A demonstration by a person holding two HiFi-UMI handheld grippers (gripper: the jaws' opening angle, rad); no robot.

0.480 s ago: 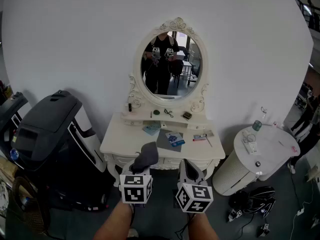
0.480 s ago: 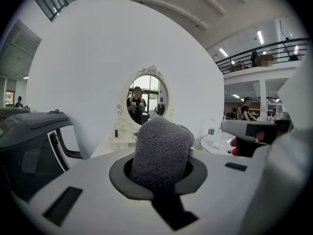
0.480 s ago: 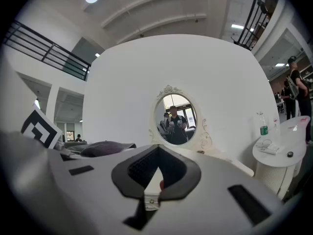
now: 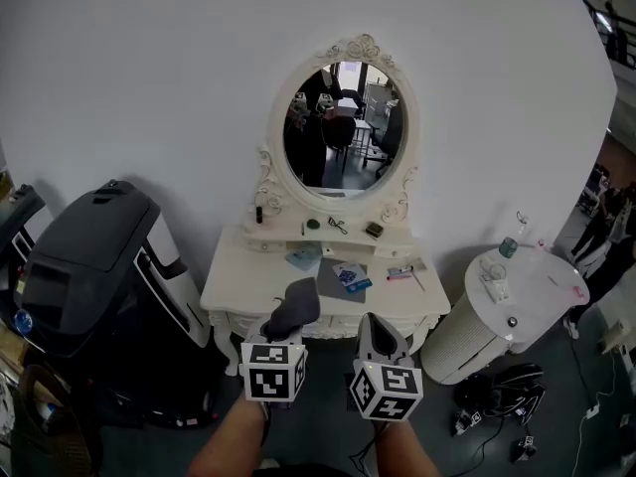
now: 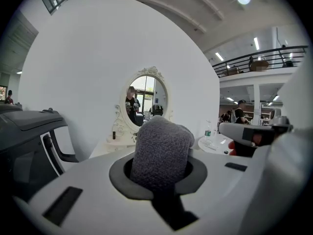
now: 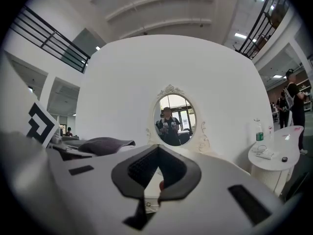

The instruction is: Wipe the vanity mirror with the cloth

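The oval vanity mirror (image 4: 343, 127) in its white carved frame stands on the white dressing table (image 4: 236, 278), against the white wall. It also shows small and far off in the left gripper view, mirror (image 5: 145, 99), and in the right gripper view, mirror (image 6: 173, 114). My left gripper (image 4: 288, 318) is low in front of the table, shut on a bunched grey cloth (image 4: 293, 306). The cloth (image 5: 161, 151) stands up between the pads. My right gripper (image 4: 376, 338) is beside it, shut and empty. Both are well short of the mirror.
A large black and white machine (image 4: 89, 256) stands left of the table. A round white side table (image 4: 542, 291) with a bottle (image 4: 509, 248) stands at the right, with dark gear (image 4: 497, 397) on the floor below. Small items, a blue packet (image 4: 348, 277) among them, lie on the tabletop.
The head view has shifted slightly, so the person's reflection now sits at the mirror's left edge. Both grippers stay where they were, the cloth still held.
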